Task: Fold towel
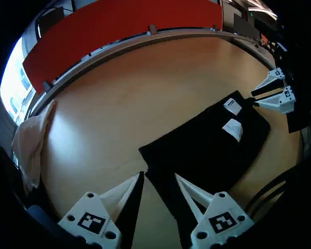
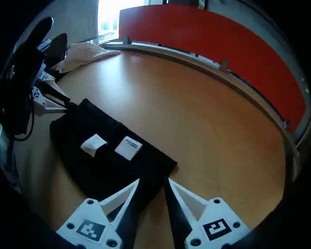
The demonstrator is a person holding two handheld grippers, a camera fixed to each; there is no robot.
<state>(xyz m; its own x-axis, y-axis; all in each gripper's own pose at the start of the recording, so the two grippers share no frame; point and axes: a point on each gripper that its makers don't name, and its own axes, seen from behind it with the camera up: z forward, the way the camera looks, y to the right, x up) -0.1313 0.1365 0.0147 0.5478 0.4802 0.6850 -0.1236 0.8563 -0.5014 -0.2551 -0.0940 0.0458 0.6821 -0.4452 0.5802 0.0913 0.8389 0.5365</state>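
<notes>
Black cloth is pinched at both ends: the left gripper (image 1: 159, 174) is closed on one corner of the black folded cloth towel (image 1: 205, 145) on the light wooden table (image 1: 126, 99), the right gripper (image 2: 152, 179) on the opposite corner. Lifting both level should, I judge, keep edges aligned. Beyond the towel a crumpled cream cloth (image 1: 31, 137) lies well apart, a red panel (image 1: 126, 29) farther; neither obstructs.

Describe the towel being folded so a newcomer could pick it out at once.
Find the wooden table in front of the long red panel. The black towel lies flat on it; two small white labels on top set it apart from the pale beige cloth bunched at the table's edge.
</notes>
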